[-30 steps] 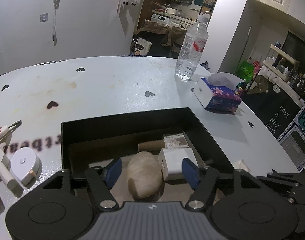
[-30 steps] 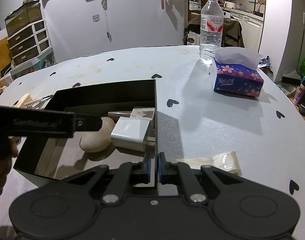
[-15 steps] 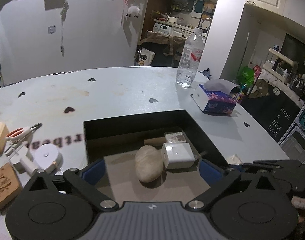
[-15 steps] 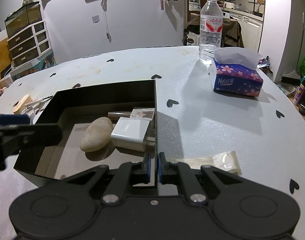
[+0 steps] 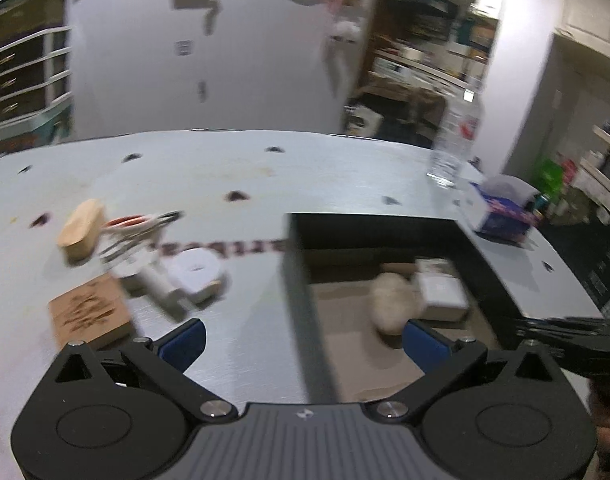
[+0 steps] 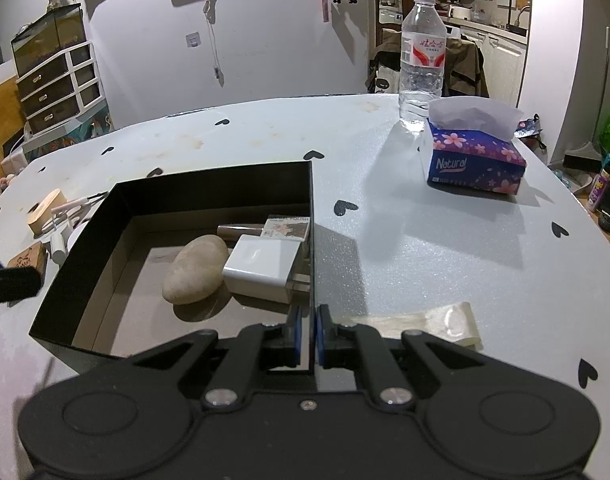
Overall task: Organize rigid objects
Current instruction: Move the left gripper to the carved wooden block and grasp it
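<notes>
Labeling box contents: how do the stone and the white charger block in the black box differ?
Shape: the stone is a rounded oval; the white charger block is a squared block with flat faces.
Colour: the stone is matte tan-beige; the charger block is smooth white.
Position: the stone lies nearer the box's middle; the charger block sits closer to the wall pinched by the right gripper.
Shared: both rest side by side on the floor of the black box, free of either gripper.

We count one black box [image 6: 225,184] near the middle of the surface [image 6: 425,248], holding one stone [image 6: 195,269], one white charger [image 6: 261,266], one small printed carton [image 6: 287,229] and one brown tube [image 6: 239,231]. Toward the surface's left edge lie two wooden blocks [image 5: 89,310], one pair of scissors [image 5: 139,222] and one white tape measure [image 5: 197,270]. Toward its far right corner stand one water bottle [image 6: 421,60] and one tissue box [image 6: 475,160].
</notes>
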`<state>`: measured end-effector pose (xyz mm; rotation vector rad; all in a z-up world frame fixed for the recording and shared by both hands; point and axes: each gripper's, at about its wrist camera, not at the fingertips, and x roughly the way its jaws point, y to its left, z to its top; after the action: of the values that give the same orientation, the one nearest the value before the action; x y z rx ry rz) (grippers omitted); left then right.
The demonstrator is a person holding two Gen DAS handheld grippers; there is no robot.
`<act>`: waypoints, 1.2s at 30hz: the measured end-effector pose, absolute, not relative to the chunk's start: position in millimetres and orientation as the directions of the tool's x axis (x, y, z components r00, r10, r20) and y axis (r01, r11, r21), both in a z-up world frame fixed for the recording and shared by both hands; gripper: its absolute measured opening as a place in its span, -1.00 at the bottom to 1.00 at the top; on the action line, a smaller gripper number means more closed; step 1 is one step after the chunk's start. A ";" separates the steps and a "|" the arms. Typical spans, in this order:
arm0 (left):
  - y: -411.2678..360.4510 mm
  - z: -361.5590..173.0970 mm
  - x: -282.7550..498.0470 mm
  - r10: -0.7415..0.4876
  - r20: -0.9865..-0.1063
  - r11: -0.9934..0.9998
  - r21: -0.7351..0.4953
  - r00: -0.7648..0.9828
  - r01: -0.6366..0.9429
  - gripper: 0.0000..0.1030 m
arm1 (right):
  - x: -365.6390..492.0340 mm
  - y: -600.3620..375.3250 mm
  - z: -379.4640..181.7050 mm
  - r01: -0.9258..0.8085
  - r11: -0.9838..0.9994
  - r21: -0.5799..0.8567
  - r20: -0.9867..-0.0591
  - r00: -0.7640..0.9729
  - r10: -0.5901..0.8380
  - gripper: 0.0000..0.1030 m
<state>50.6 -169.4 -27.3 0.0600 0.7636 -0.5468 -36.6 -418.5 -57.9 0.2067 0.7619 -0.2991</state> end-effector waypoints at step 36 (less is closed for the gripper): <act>-101.5 -95.9 136.9 0.044 -0.651 0.992 -0.058 0.757 -0.108 0.69 | -39.3 -412.5 -58.8 0.359 0.932 0.055 -0.687 0.691 -0.225 -0.94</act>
<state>136.9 -101.5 -95.9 -0.0940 0.7068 0.0831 -39.3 -412.5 -58.8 0.1913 0.7399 -0.3289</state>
